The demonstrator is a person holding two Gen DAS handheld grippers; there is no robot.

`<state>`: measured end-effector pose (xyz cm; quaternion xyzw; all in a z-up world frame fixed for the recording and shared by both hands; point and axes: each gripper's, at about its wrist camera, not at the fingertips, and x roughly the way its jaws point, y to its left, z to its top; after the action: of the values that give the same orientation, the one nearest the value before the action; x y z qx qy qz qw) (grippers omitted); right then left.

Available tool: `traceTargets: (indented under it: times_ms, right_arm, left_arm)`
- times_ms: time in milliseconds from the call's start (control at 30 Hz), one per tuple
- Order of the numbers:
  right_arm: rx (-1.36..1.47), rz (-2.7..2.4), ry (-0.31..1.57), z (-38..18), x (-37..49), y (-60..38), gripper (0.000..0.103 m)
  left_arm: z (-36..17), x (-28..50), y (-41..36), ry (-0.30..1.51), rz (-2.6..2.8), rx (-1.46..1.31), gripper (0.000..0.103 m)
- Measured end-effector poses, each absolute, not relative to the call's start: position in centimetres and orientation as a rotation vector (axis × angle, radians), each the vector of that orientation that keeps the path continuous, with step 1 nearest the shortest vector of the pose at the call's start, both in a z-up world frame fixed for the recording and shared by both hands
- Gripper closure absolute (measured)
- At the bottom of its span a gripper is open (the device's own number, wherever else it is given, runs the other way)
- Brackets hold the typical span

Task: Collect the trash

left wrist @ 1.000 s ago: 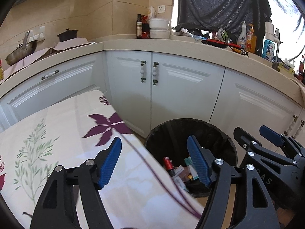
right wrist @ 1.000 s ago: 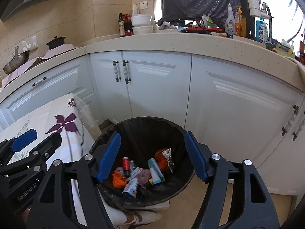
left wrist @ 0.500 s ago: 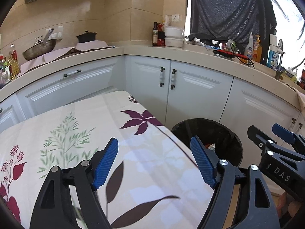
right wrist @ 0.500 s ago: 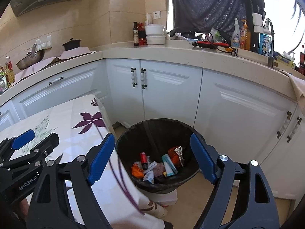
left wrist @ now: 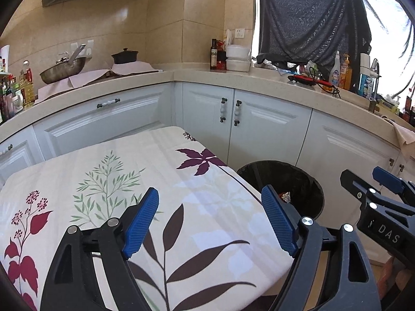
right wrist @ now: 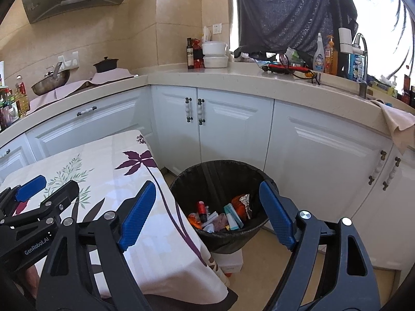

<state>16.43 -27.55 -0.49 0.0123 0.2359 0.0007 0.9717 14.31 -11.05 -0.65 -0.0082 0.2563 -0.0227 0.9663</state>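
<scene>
The black trash bin (right wrist: 220, 204) stands on the floor just beside the table's (left wrist: 181, 220) far right corner, in front of the white cabinet doors (right wrist: 233, 127). It is lined with a black bag, and the trash (right wrist: 223, 215) lies in a heap at its bottom: a small red bottle, an orange crumpled wrapper with silver foil, a teal-and-white tube or box, an orange scrap and some pale paper pieces. In the left wrist view only the bin's rim and a bit of foil show past the table's right edge (left wrist: 282, 181). The left gripper (left wrist: 210, 223) hangs over the floral tablecloth with its 2 blue-padded jaws spread wide and nothing between them. The right gripper (right wrist: 207, 217) hangs over the table's right edge and the bin, its jaws equally wide apart and holding nothing. On the counter (right wrist: 233, 77) behind, 2 stacked white lidded containers (right wrist: 214, 54) stand beside a dark bottle (right wrist: 190, 53); their contents cannot be seen.
</scene>
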Motion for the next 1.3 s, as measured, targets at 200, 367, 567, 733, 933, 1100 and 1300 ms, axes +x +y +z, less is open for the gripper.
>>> traceTargets:
  times_ms: [200,367,567,733,933,1100,1300]
  right_arm:
    - [0.017,0.001,0.461,0.1,15.2,-27.1,0.023]
    - [0.007,0.005,0.445,0.7,14.2,-26.6,0.023]
    - [-0.004,0.010,0.426,1.2,13.2,-26.1,0.023]
    - [-0.006,0.009,0.424,1.3,12.9,-26.0,0.023]
    - [-0.009,0.010,0.419,1.3,12.4,-25.8,0.023]
    - [-0.010,0.014,0.416,1.4,12.1,-25.6,0.023]
    - [-0.010,0.012,0.416,1.5,12.1,-25.4,0.023]
  left_arm:
    - [-0.5,13.1,-10.2,0.510,-0.035,-0.020,0.023]
    - [-0.3,12.4,-9.4,0.498,-0.022,-0.031,0.023]
    - [0.3,11.4,-8.8,0.476,-0.018,-0.045,0.021]
    - [0.6,10.7,-8.5,0.463,-0.018,-0.047,0.021]
    - [0.6,10.4,-8.3,0.460,-0.018,-0.048,0.020]
    - [0.7,10.2,-8.2,0.455,-0.017,-0.052,0.020]
    - [0.7,10.2,-8.2,0.453,-0.017,-0.052,0.020]
